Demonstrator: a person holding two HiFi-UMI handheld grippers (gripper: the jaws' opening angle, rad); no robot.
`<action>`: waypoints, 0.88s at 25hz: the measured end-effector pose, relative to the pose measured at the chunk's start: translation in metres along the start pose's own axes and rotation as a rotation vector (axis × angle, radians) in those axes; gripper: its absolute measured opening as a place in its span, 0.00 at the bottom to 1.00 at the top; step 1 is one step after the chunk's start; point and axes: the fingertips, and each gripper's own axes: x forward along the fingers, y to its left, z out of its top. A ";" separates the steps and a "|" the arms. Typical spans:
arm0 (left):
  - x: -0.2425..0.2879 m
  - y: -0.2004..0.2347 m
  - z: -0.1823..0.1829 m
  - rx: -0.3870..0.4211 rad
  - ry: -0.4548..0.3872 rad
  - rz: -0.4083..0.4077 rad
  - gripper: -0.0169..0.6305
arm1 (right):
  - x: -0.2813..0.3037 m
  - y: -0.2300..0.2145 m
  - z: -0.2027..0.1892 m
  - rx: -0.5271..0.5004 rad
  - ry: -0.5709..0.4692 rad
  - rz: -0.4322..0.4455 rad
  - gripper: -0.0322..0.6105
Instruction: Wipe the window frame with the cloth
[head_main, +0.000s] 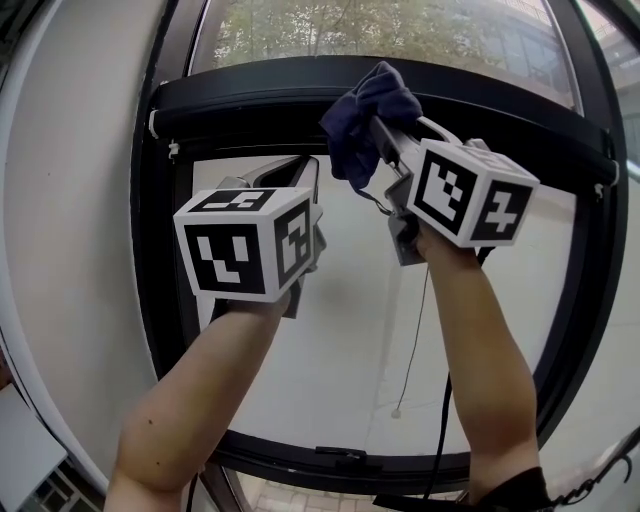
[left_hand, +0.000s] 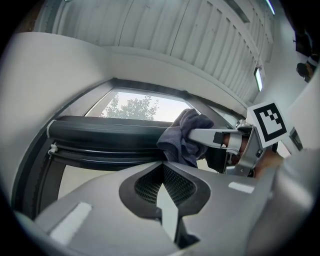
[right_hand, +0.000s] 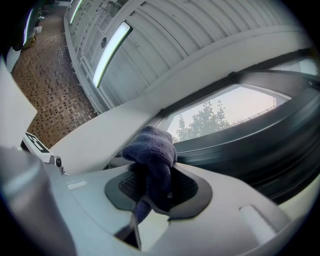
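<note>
A dark blue cloth (head_main: 366, 118) is bunched in my right gripper (head_main: 384, 138), whose jaws are shut on it. The cloth lies against the black upper bar of the window frame (head_main: 250, 100), right of its middle. In the right gripper view the cloth (right_hand: 151, 155) bulges out of the right gripper (right_hand: 150, 169), with the black bar (right_hand: 260, 145) just beyond. My left gripper (head_main: 311, 172) is held below the bar, to the left of the cloth, its jaws shut and empty. The left gripper view has the left gripper (left_hand: 163, 162), the cloth (left_hand: 183, 137) and the bar (left_hand: 100, 132).
The black frame (head_main: 150, 300) runs down both sides and along the bottom of a white pane. A thin pull cord (head_main: 415, 340) hangs by my right arm, and a black cable (head_main: 443, 420) trails beside it. Trees show through the glass above the bar.
</note>
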 end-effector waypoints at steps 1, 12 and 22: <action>0.002 -0.005 0.001 0.004 -0.002 0.002 0.02 | -0.003 -0.004 0.000 -0.002 0.001 -0.001 0.24; 0.018 -0.051 -0.003 -0.031 -0.011 0.033 0.02 | -0.038 -0.048 0.007 -0.021 0.013 0.011 0.24; 0.033 -0.086 -0.008 -0.088 -0.018 0.037 0.02 | -0.062 -0.078 0.013 -0.044 0.025 0.019 0.24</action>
